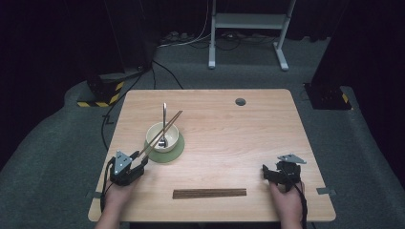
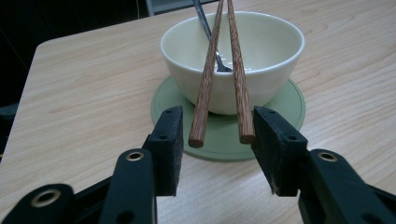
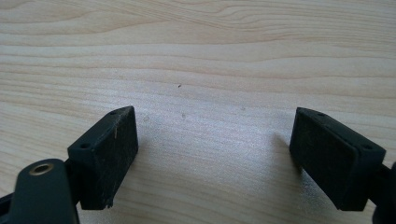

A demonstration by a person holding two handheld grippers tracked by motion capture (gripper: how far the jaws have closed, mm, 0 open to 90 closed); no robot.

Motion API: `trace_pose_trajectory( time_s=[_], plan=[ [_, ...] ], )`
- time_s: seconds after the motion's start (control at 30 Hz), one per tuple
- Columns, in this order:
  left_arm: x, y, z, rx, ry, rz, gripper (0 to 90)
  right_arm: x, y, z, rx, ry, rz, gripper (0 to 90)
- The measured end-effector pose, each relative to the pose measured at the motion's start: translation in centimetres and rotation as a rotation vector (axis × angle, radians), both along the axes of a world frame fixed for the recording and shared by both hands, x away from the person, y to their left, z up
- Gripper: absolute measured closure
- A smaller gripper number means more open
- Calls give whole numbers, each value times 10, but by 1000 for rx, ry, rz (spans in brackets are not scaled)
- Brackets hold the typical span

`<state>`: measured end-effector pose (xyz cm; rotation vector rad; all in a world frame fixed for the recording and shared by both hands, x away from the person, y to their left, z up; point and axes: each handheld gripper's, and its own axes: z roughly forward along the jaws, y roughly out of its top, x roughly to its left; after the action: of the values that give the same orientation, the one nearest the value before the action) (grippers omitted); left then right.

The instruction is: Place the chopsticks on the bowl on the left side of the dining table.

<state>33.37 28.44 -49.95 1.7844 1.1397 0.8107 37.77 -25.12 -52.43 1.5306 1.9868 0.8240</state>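
The left gripper has its jaws partly apart around the near ends of two wooden chopsticks; one stick touches the right-hand pad, the other lies free of the left-hand pad. The chopsticks run ahead of the jaws across a cream bowl holding a metal spoon, on a green coaster. The right gripper stands wide apart over bare wooden table.

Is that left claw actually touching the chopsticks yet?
Cannot tell. In the left gripper view the left claw brackets the chopsticks; one tip meets a pad's edge, contact unclear.
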Motion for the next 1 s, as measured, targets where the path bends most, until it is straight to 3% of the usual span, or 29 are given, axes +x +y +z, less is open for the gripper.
trace_pose_trajectory(
  time_s=[0.23, 0.4, 0.5, 0.6, 0.83, 1.0],
  plan=[
    [5, -7, 0, -25, -16, -18, 614, 0, 0, 0, 0, 0, 0, 153],
    [7, -10, -1, -5, -7, -35, 673, 0, 0, 0, 0, 0, -1, 152],
    [7, -11, -1, -24, -3, -34, 709, 0, 0, 0, 0, 0, 0, 153],
    [8, -10, -1, -15, 2, -43, 741, 0, 0, 0, 3, 2, -4, 153],
    [6, -9, -3, -44, 4, -55, 759, 0, 0, 0, 2, 2, -3, 154],
    [2, -10, -2, -26, 3, -76, 760, 0, 0, 0, 1, 1, -1, 153]
  ],
)
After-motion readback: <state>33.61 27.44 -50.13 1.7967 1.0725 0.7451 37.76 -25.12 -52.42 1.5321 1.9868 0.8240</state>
